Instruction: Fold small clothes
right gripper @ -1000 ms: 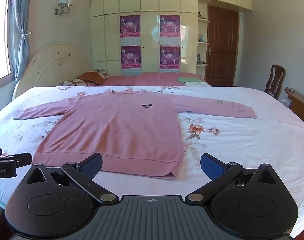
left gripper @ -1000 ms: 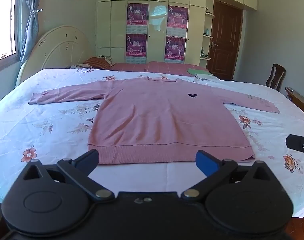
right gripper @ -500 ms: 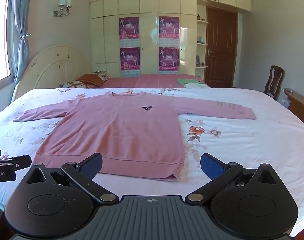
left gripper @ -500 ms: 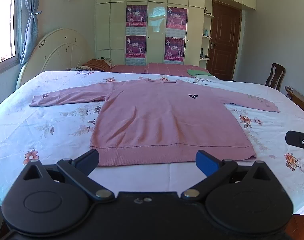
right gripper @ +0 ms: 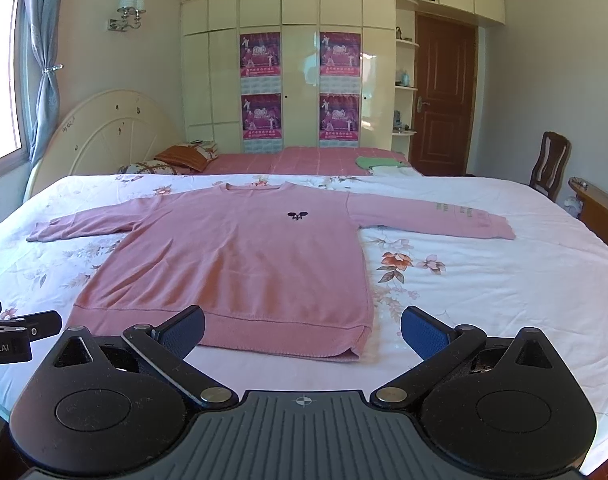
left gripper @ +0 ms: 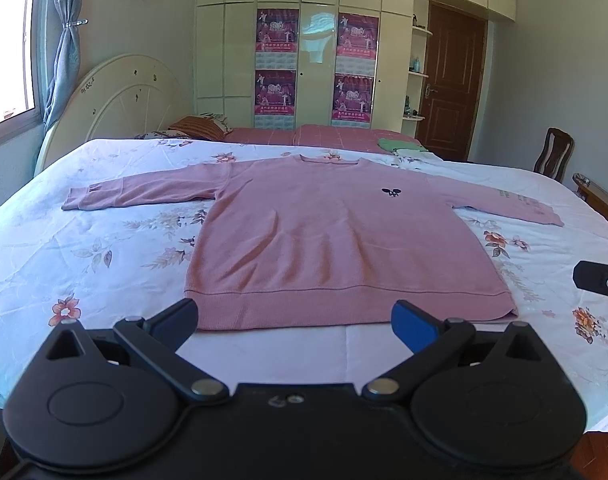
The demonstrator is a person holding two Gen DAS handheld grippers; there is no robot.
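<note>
A pink long-sleeved sweater (left gripper: 336,240) (right gripper: 248,264) lies flat, front up, on the floral bed sheet (left gripper: 84,256), both sleeves spread out to the sides and its hem nearest me. My left gripper (left gripper: 294,318) hovers open just short of the hem, nothing between its blue-padded fingers. My right gripper (right gripper: 302,330) is open too, close to the hem's right corner, and holds nothing. Each gripper shows at the edge of the other's view.
The bed's cream headboard (left gripper: 120,108) is at the left, with pillows (right gripper: 184,156) and a pink blanket (right gripper: 304,160) beyond the sheet. A folded green cloth (right gripper: 378,162) lies on that blanket. A wooden chair (right gripper: 550,164) and door (right gripper: 444,96) stand at the right.
Both grippers have risen a little and drawn slightly nearer the hem, so the sweater sits lower in both views. It has not been touched.
</note>
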